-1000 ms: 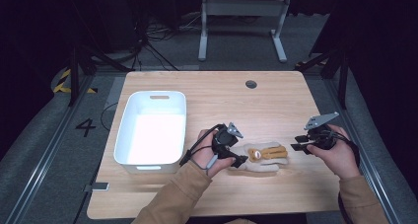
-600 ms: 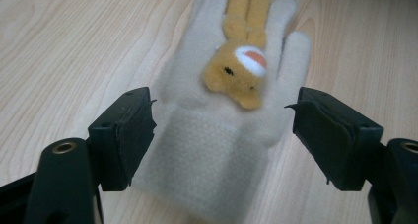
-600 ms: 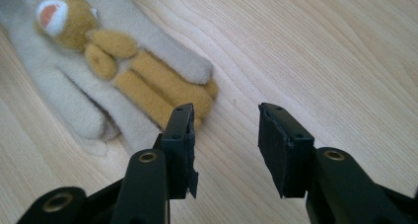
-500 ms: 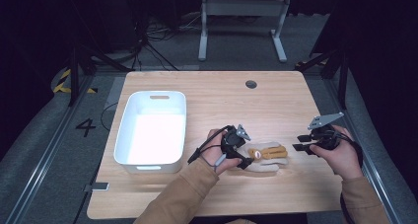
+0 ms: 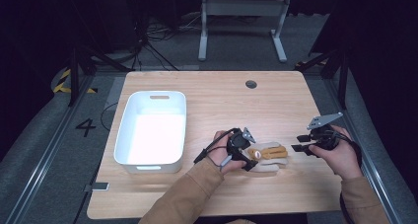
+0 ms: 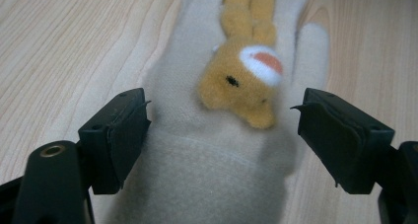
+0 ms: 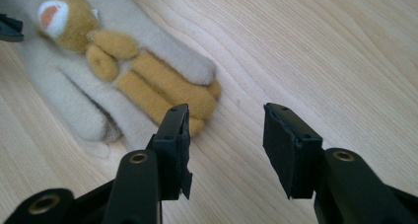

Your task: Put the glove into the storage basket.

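We hold our left gripper (image 6: 222,135) low over the wrist end of a beige glove (image 6: 217,184), its jaws wide apart, one on either side of the cuff and clear of the fabric. Just past the jaw tips, a little orange plush animal (image 6: 241,88) lies on the back of the glove, its white muzzle toward the right-hand jaw and its body running away from us along the fingers. Our right gripper (image 7: 226,135) has its jaws apart too, with bare table (image 7: 320,46) between them; the glove's fingertips lie just beyond and beside the left-hand jaw, apart from it as far as we can tell. Farther off, behind the left gripper, stands a white bin (image 5: 153,130).
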